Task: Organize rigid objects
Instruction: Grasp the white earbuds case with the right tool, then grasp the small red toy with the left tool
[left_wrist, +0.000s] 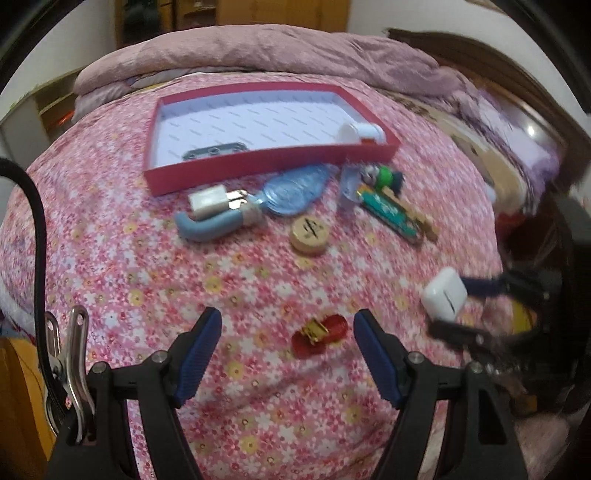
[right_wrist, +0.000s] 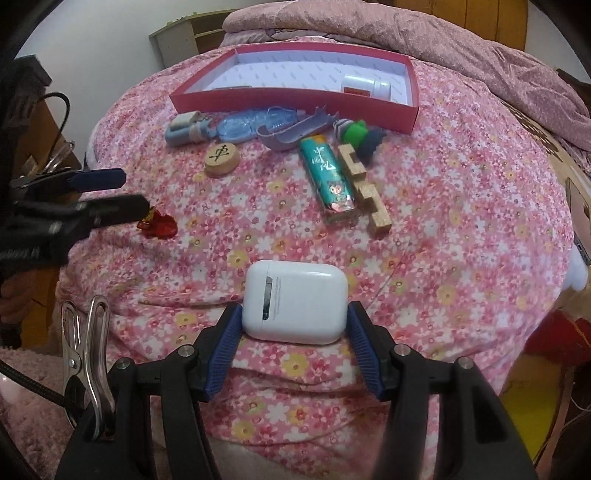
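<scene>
Two claws: right claw (right_wrist: 295, 325) clamps the slick, rigid earbud case (right_wrist: 295, 302) by its sides; left claw (left_wrist: 288, 336) gapes wide, red clip (left_wrist: 319, 334) at twelve o'clock.

White earbud case (right_wrist: 295, 302): lying flat at 6 o'clock on the floral bedspread, hinge side up. Red box (right_wrist: 295, 98): open, at 12 o'clock, holding a white bottle (right_wrist: 365, 88) on its side at its 3 o'clock end. Red-gold clip (left_wrist: 319, 334): lying at 9 o'clock of the case.
</scene>
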